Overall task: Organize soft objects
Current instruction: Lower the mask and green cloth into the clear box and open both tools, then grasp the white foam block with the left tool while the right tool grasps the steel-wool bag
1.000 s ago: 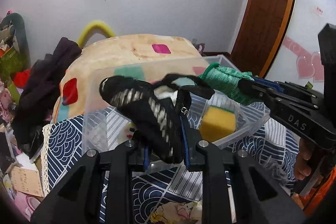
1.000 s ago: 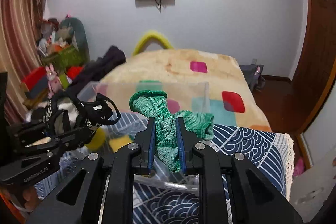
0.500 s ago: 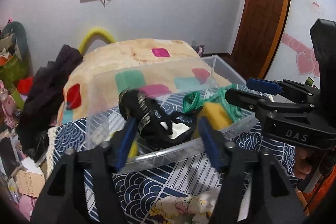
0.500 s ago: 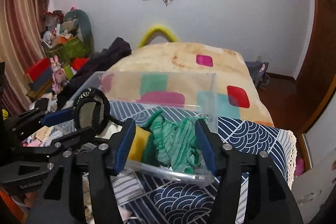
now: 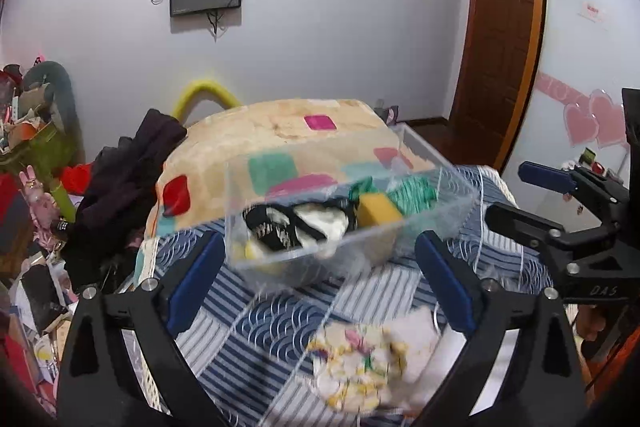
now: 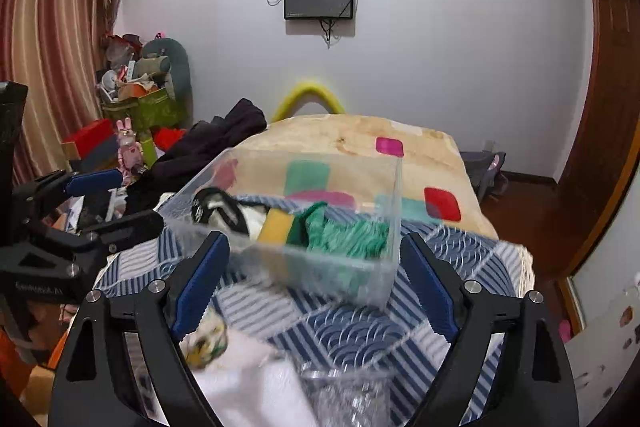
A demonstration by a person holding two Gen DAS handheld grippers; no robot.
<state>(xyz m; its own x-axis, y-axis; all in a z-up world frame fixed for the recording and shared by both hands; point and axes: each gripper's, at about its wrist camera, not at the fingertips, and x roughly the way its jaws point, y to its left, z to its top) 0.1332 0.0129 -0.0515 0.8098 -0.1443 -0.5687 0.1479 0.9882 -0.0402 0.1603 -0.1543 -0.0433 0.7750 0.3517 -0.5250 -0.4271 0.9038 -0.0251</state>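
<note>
Left gripper (image 5: 316, 283): jaws spread wide, blue pads well apart, nothing between them and touching nothing. It sits low in the left wrist view, short of the bin (image 5: 448, 211), which lies at 12 o'clock from it. In the right wrist view the same tool shows at 9 o'clock (image 6: 116, 199), also agape.

Right gripper (image 6: 316, 287): jaws likewise wide apart, released, holding nothing. The bin (image 6: 394, 227) stands at 12 o'clock just beyond its fingertips; whether the pads touch the wall cannot be told because of blur. In the left wrist view it shows at 3 o'clock (image 5: 532, 199), empty.

Bin: clear plastic, rectangular, resting on a blue-and-white patterned cloth (image 5: 280, 319) over the bed. In the left wrist view its long axis runs from 8 o'clock to 2 o'clock.

Contents, read left to right in the left wrist view: black-and-white soft item (image 5: 292, 227) at the 9 o'clock end; yellow sponge (image 5: 378, 213) in the middle; green knit (image 5: 414, 193) at the 3 o'clock end. The right wrist view confirms the order: black item (image 6: 224, 213), sponge (image 6: 276, 225), knit (image 6: 344, 235), the knit bunched against the right wall.

Outside the bin: a floral cloth (image 5: 368, 367) lies on the patterned cloth at 6 o'clock, blurred.
</note>
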